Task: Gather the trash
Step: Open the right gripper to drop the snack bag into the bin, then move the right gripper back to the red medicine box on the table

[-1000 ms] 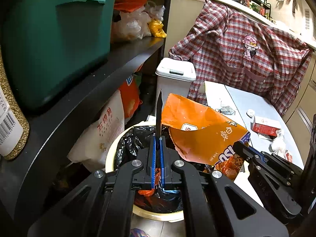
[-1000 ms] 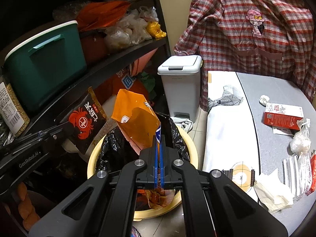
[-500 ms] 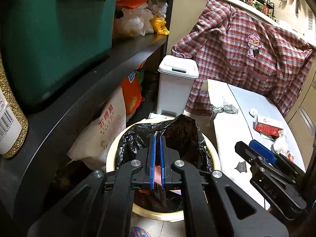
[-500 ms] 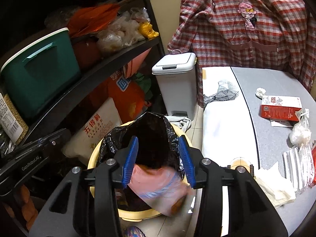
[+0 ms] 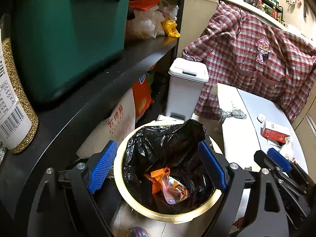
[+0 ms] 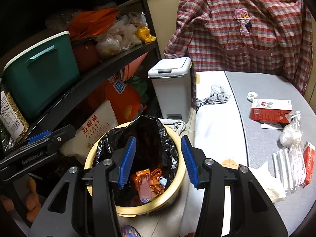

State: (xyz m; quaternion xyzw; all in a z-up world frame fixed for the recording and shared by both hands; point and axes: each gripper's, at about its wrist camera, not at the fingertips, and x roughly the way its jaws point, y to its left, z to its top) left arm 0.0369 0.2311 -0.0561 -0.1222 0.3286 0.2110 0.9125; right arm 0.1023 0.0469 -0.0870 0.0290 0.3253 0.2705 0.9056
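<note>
- Trash already dropped, the orange snack wrappers (image 5: 167,185), lies at the bottom of the yellow bin (image 5: 214,196) inside its black liner (image 5: 169,144); both grippers hang above it with nothing held, the left gripper (image 5: 156,166) with its fingers spread wide and the right gripper (image 6: 157,159) likewise parted.
- Liner collapse looks the nearest risk: the bag stands up loosely at the far rim and sags inward, so a piece let go from too high could land on the fold, slide off and fall to the floor.
- More trash waits on the grey desk (image 6: 262,138): a red carton (image 6: 271,113), a crumpled white scrap (image 6: 251,95), a clear plastic bag (image 6: 292,136), clear straw sleeves (image 6: 284,164), a small red box (image 6: 308,163) and a tissue (image 6: 268,181).
- Thin film and tissue may slip from the blue pads or come up only partly pinched, and the carton could leak if squeezed hard.
- Collision is possible too, as the grippers sit near each other and the left one is close beside the black shelf (image 5: 110,79).
- Mistaking the white pedal bin (image 6: 171,90) or the plaid shirt (image 6: 246,39) for rubbish would be an error.
</note>
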